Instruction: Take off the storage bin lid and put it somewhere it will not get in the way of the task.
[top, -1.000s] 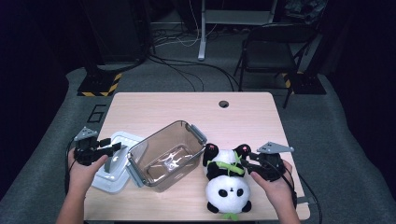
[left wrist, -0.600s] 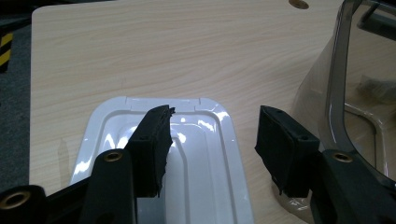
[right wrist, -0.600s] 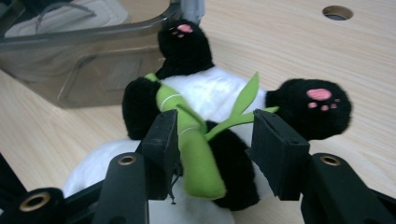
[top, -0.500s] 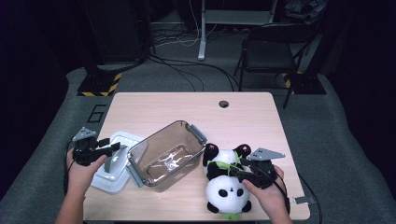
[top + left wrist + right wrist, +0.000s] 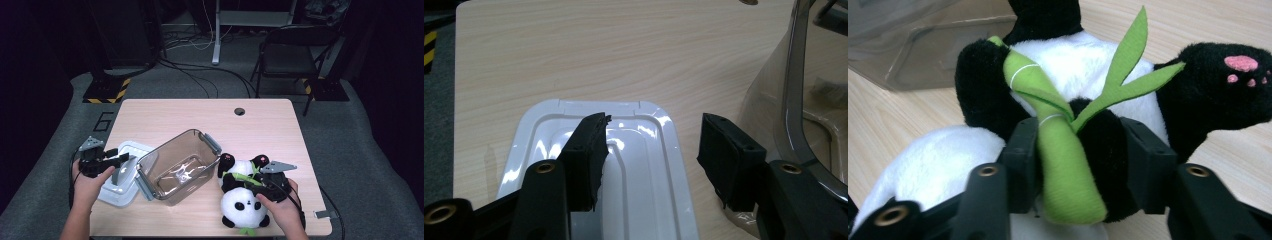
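Note:
A black-and-white panda plush point(image 5: 245, 200) lies on its back at the table's front right, a green bamboo stalk point(image 5: 1063, 160) across its chest. My right gripper point(image 5: 252, 187) sits on the panda's middle. In the right gripper view its jaws point(image 5: 1080, 130) have just been closing, and the pads now press the bamboo and a black arm between them. My left gripper point(image 5: 125, 159) hovers open over a white lid point(image 5: 125, 190) at the front left, nothing between its fingers point(image 5: 589, 150). A clear plastic container point(image 5: 177, 172) stands tilted between lid and panda.
The wooden table point(image 5: 200, 115) has a round cable hole point(image 5: 239, 111) near its far edge. The container's wall point(image 5: 794, 100) is close to my left gripper's right jaw. A folding chair point(image 5: 295, 50) and floor cables lie beyond the table.
My right gripper has sunk a little onto the panda's middle, and its jaws have come in around the bamboo and arm. The left gripper has kept still over the lid.

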### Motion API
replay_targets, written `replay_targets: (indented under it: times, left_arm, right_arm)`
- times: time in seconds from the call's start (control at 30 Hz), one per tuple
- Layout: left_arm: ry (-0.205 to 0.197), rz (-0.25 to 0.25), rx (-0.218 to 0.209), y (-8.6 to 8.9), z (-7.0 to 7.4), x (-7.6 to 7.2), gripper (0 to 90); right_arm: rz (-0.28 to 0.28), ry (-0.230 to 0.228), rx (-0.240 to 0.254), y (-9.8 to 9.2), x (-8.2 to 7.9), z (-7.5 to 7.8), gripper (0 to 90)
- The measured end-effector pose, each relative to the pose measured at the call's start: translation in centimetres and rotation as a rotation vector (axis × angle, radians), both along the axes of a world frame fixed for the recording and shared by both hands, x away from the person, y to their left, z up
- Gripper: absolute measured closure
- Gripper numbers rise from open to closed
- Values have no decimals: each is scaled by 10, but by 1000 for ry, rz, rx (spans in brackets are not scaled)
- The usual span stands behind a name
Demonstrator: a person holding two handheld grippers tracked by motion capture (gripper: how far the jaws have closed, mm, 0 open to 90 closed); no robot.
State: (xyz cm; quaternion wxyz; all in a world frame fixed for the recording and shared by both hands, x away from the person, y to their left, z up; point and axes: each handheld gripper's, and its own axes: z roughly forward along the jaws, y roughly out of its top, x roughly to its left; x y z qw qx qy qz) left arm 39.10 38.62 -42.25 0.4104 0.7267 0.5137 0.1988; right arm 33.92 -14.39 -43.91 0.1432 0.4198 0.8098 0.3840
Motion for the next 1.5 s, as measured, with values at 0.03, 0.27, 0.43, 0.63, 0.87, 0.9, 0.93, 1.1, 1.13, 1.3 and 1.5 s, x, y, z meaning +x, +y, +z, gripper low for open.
replay_targets:
  times: [0.03, 0.27, 0.43, 0.63, 0.87, 0.9, 0.93, 1.1, 1.13, 1.3, 1.5]
  left_arm:
    - [2, 0, 0, 0, 0, 0, 448]
    - [-4, 5, -10, 1, 0, 0, 448]
    - [-1, 0, -10, 1, 2, -1, 448]
    - [-12, -8, -16, -4, 3, 0, 449]
    - [-16, -23, -15, -6, 6, -1, 450]
    - [-17, -26, -19, -6, 6, -1, 450]
    - [-25, -25, -22, -7, 6, -2, 450]
    - [-31, -47, -28, -11, 11, -3, 451]
    - [-34, -51, -26, -12, 12, -4, 450]
    - [-33, -63, -19, -16, 13, -4, 451]
    - [-45, -71, -25, -17, 17, -7, 451]
  right_arm:
    - [7, -6, -4, 0, 0, 0, 590]
    - [35, -71, -6, -3, 0, 5, 658]
    - [34, -73, 6, -16, 11, 15, 663]
    - [1, -48, 34, -35, 31, 19, 662]
    - [-93, -44, 29, -46, 46, 11, 656]
    - [-104, -44, 29, -47, 46, 9, 654]
    - [-116, -40, 36, -47, 46, 6, 646]
    - [-142, -41, 47, -50, 43, 3, 588]
    - [-140, -38, 44, -50, 42, 4, 579]
    - [-115, -30, 26, -48, 35, 7, 559]
    - [-90, -30, 19, -44, 20, 7, 545]
